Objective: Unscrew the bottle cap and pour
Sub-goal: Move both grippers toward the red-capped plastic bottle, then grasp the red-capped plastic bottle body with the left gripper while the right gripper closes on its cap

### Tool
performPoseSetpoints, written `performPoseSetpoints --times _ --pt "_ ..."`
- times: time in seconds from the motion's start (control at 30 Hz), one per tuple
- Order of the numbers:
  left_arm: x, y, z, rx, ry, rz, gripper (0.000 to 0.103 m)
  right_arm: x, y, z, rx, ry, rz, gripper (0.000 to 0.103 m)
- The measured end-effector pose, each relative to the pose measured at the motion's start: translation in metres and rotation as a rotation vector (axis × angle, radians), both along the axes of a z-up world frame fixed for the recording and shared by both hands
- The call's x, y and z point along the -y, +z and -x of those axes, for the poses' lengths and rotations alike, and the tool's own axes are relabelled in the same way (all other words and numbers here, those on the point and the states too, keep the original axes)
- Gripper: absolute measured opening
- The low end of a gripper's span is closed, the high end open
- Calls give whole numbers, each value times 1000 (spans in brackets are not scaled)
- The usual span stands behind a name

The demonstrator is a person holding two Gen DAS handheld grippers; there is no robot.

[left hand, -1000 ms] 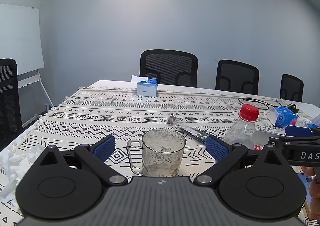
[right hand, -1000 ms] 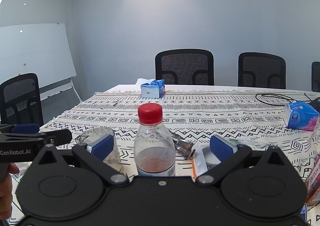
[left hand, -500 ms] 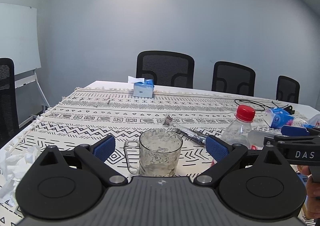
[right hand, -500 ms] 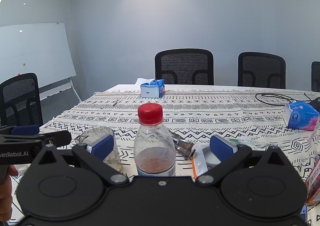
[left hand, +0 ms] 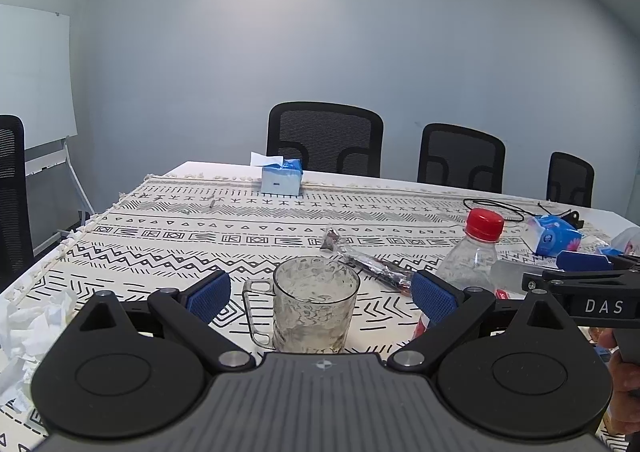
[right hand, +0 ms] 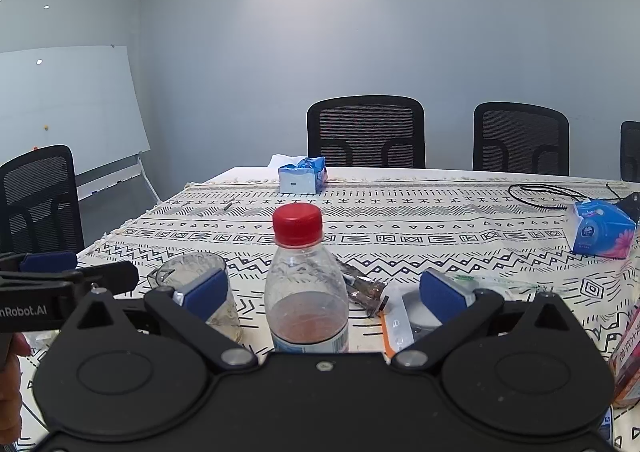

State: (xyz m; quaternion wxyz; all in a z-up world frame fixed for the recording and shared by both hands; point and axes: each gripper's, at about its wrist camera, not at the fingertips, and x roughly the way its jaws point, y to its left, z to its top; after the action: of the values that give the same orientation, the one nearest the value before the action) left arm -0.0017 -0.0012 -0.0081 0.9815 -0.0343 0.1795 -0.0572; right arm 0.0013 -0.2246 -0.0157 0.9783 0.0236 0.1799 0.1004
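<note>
A clear plastic bottle [right hand: 306, 292] with a red cap [right hand: 297, 223] stands upright on the patterned tablecloth, a little brownish liquid in its bottom. It stands between the blue pads of my open right gripper [right hand: 322, 288], untouched. A clear glass mug [left hand: 315, 302] with a handle on its left stands between the blue pads of my open left gripper [left hand: 322, 292], untouched. The bottle also shows in the left wrist view [left hand: 468, 264], to the right of the mug. The mug also shows in the right wrist view [right hand: 196, 272], left of the bottle.
A foil wrapper [left hand: 368, 262] lies behind the mug. A blue tissue box [left hand: 281, 179] stands at the far edge, a blue tissue pack [right hand: 602, 232] and black cable [right hand: 548, 193] at the right. Crumpled paper [left hand: 24, 336] lies at the left. Black chairs [right hand: 366, 131] line the far side.
The left wrist view has shifted slightly: mug and bottle sit a little further left than a second ago. The right gripper and bottle have not visibly moved.
</note>
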Motion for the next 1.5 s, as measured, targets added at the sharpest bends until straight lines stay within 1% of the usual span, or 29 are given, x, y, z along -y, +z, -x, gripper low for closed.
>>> performPoseSetpoints --times 0.73,0.93,1.17,1.5 --pt "7 -5 0 5 -36 -13 98 -1 -3 -3 0 -16 3 103" --pt "11 -9 2 23 -75 -29 98 -1 -4 -4 4 -21 -5 103" --pt "26 -22 -1 46 -162 -84 98 2 -6 -7 2 -22 -19 103" --pt "41 -35 -19 -22 -174 -75 98 19 -11 -12 -6 -11 -64 103"
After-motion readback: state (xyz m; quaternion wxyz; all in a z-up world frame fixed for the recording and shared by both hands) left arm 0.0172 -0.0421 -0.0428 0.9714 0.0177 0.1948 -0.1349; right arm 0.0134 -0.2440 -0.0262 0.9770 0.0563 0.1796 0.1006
